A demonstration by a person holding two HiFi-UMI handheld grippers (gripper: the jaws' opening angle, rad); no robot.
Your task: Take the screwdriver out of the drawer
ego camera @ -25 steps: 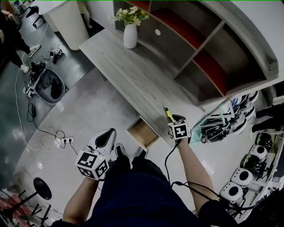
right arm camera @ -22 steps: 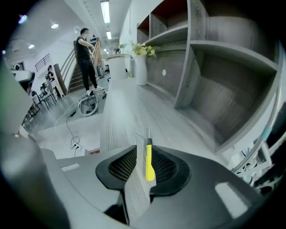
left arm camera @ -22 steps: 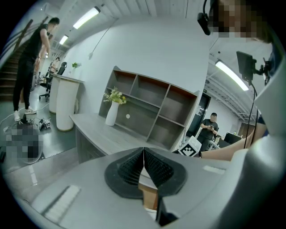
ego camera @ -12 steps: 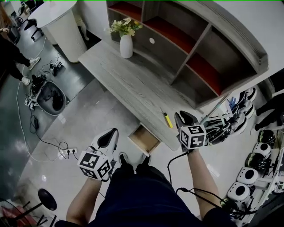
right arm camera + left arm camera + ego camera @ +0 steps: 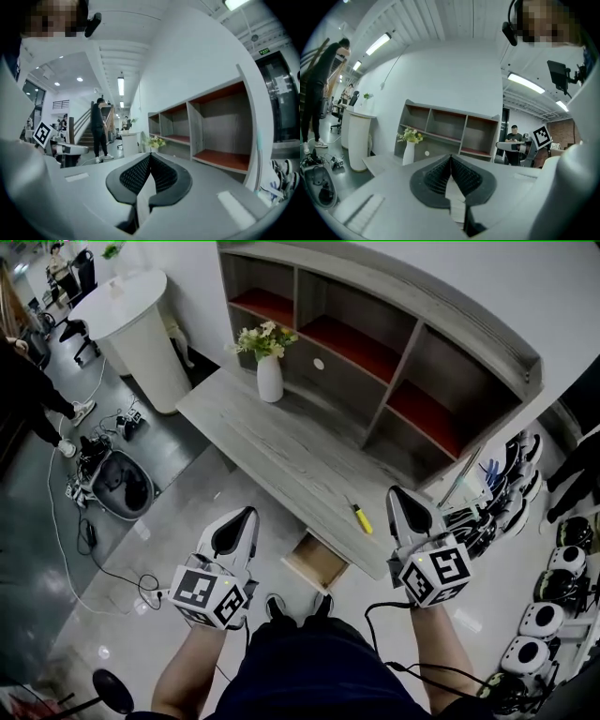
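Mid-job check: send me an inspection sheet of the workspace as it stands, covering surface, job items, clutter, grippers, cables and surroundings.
Surface: grey wood table, holding only a screwdriver and a vase.
Job's things: yellow-handled screwdriver lies on the table near its front edge; drawer below stands open, nothing seen inside.
Clutter: white vase of flowers at the table's far end.
Grippers: left gripper and right gripper both shut and empty.
Cables: black cable hangs by the right arm; power strip with cords on the floor.
Surroundings: shelf unit behind the table; person standing far left.
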